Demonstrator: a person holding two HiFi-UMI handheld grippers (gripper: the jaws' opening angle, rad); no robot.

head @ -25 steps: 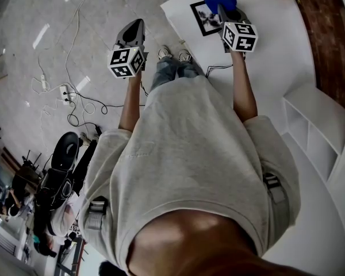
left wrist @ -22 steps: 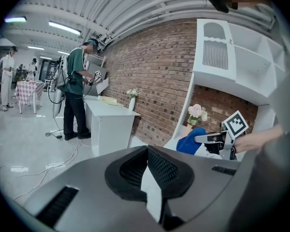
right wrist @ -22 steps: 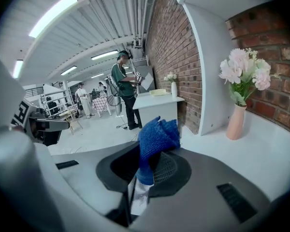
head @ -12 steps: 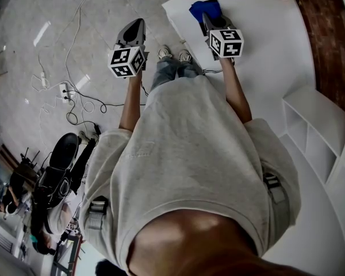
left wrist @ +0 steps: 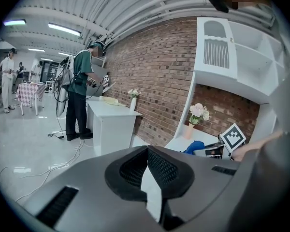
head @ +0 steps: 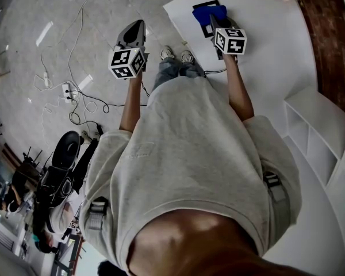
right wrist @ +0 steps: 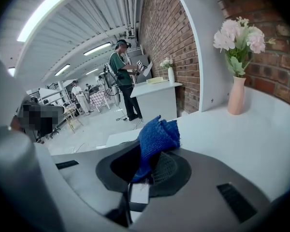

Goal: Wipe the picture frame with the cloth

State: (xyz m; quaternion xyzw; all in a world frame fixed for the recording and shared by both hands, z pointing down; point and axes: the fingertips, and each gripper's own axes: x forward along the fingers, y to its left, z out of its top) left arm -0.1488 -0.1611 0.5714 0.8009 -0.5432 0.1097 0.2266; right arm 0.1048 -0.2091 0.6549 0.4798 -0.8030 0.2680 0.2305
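The jaws of the right gripper [right wrist: 148,164] pinch the cloth [right wrist: 157,138]. It is a deep blue piece with a coarse, knitted-looking weave, bunched into a thick fold that stands up above the jaws and trails down between them. From the head view, the cloth [head: 210,12] lies on top of the picture frame [head: 205,31] and the right gripper [head: 214,19] presses in from the person's side. Only thin strips of the frame's black border show past the blue at the far and near edges, and its picture is covered. The frame lies flat on the white counter [head: 264,45], close to the counter's left corner.

The jaws of the left gripper [left wrist: 146,150] are pressed together with nothing between them. In the head view, the left gripper [head: 137,26] hangs over the floor [head: 57,16], well apart from the counter and the frame.

Further out on the counter, a pale pink vase [right wrist: 236,96] of light flowers stands against the brick wall [right wrist: 273,76]. Cables [head: 75,99] loop across the grey floor. In the background, a person [right wrist: 123,79] in a green top stands at another white table.
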